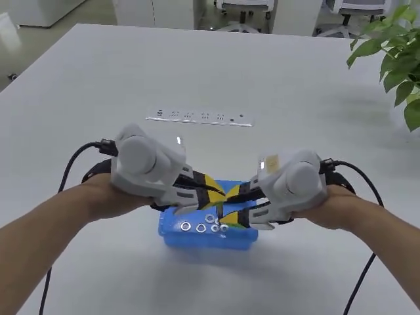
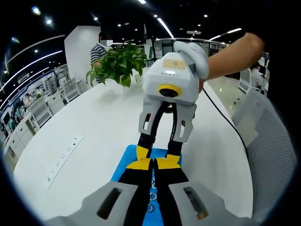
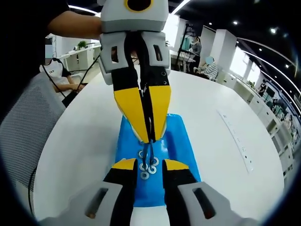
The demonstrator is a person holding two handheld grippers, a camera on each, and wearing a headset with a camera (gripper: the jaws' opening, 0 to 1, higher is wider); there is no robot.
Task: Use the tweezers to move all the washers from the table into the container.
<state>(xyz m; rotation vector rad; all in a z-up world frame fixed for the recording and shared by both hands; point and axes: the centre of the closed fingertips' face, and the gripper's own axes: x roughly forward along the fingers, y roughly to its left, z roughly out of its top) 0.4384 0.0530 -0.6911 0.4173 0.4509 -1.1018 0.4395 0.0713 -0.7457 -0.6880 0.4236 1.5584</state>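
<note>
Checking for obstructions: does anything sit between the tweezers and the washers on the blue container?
Nothing visible does. The tweezers, held in the left gripper, point straight at the washers on the blue container; the right gripper flanks them.

An open-plan office: a white bench with an inset socket strip, swivel chairs beyond its far edge, a potted plant, ceiling strip lights.
</note>
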